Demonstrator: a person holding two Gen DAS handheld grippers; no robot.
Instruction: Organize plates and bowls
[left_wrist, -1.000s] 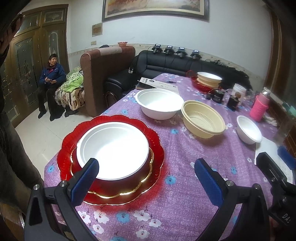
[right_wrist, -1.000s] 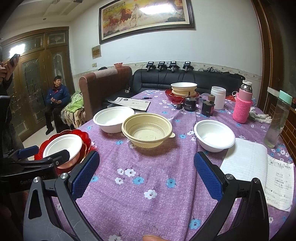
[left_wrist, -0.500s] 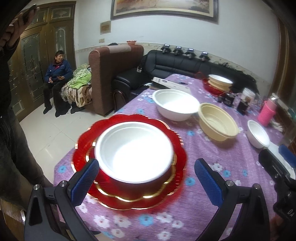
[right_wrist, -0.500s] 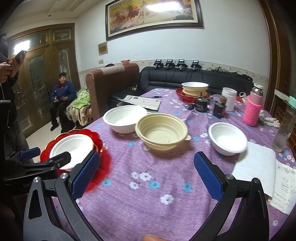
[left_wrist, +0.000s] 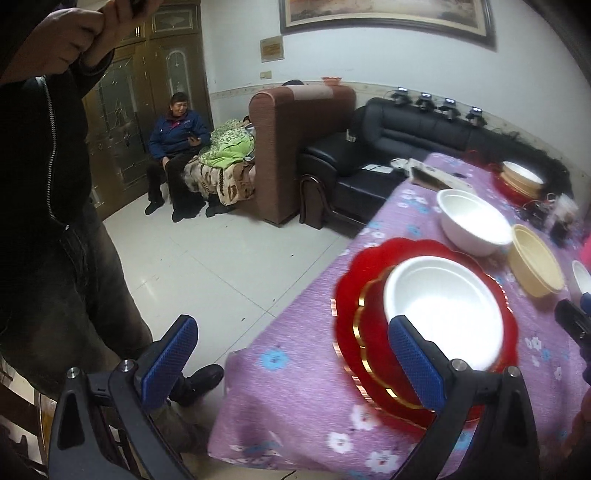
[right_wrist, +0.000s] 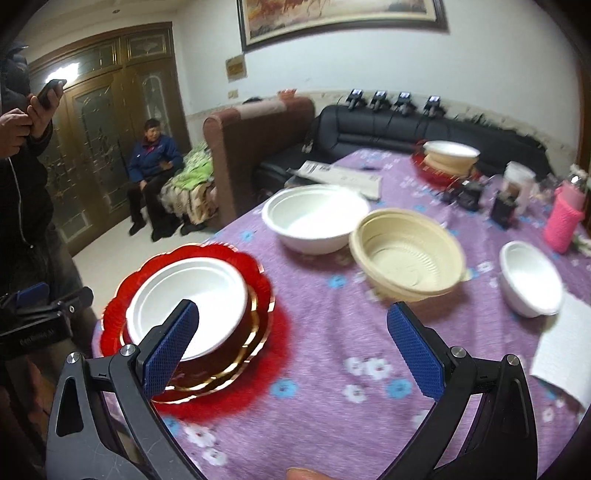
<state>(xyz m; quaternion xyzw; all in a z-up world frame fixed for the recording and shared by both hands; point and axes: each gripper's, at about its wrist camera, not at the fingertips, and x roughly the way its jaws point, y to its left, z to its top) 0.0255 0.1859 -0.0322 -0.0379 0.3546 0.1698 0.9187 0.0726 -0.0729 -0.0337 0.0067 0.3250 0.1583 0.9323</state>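
Red and scalloped with a gold rim, a plastic plate (right_wrist: 258, 280) sits at the near left corner of the desk (right_wrist: 332, 350), which wears a purple flowered cloth. On the plate stands a dark red gold-edged bowl (right_wrist: 236, 332), and a white foam bowl (right_wrist: 188, 299) is nested in it. In the right wrist view this stack lies just behind the left blue pad, and the right gripper (right_wrist: 291, 347) hangs over bare cloth with its jaws spread wide, holding nothing. Beyond the jaws, a larger white foam bowl (right_wrist: 314, 218) and a beige ribbed plastic bowl (right_wrist: 406, 254) stand just beside each other; a small white bowl (right_wrist: 530, 277) sits ahead of the right pad, next to a white paper sheet (right_wrist: 565, 350).

The left gripper (left_wrist: 291, 358) also has its jaws wide apart and empty: its right pad overlaps the stack (left_wrist: 443, 306), while its left pad hangs off the desk edge, above the pale tiled floor (left_wrist: 221, 266). A standing person in dark clothes (left_wrist: 40, 166) fills the space left of those jaws.
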